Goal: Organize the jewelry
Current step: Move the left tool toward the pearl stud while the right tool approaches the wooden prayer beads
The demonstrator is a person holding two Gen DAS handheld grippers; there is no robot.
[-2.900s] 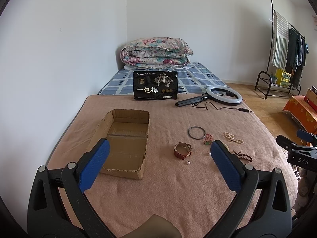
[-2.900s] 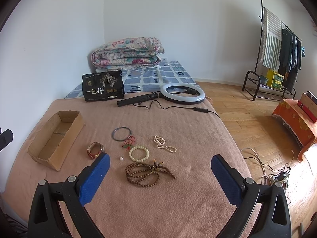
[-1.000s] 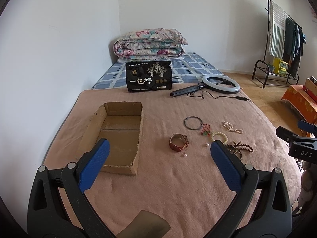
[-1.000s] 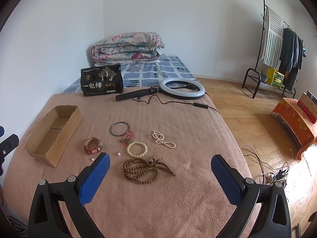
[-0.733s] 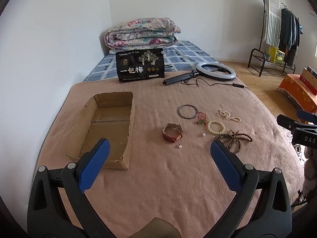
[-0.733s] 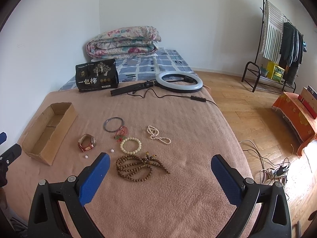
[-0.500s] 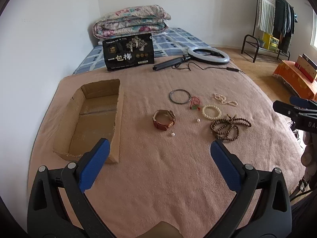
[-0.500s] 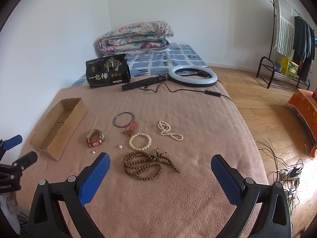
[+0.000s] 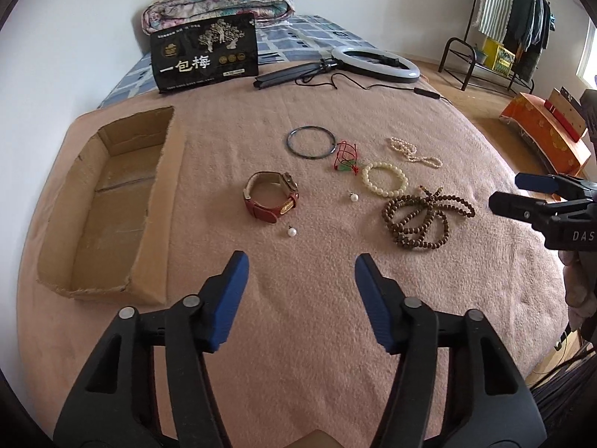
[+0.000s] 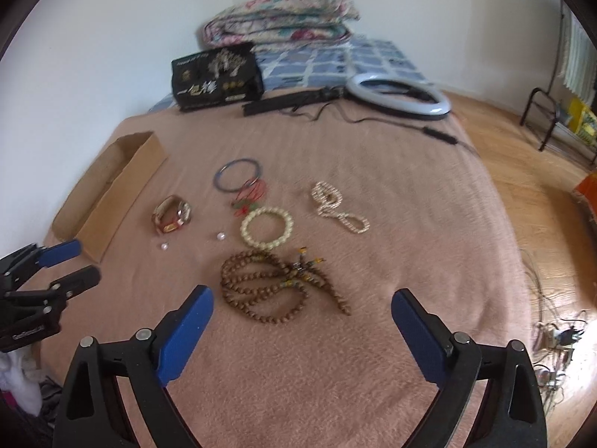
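Red watch lies at eleven o'clock from the left gripper, nearer than the right gripper; both empty, jaws apart, just narrowing.

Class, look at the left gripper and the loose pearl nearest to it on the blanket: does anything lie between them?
Nothing visible does. The left gripper, whose jaws have just been closing with nothing between them, hangs over bare pink blanket. The nearest pearl lies just beyond its fingertips, with the red-strapped watch farther on.
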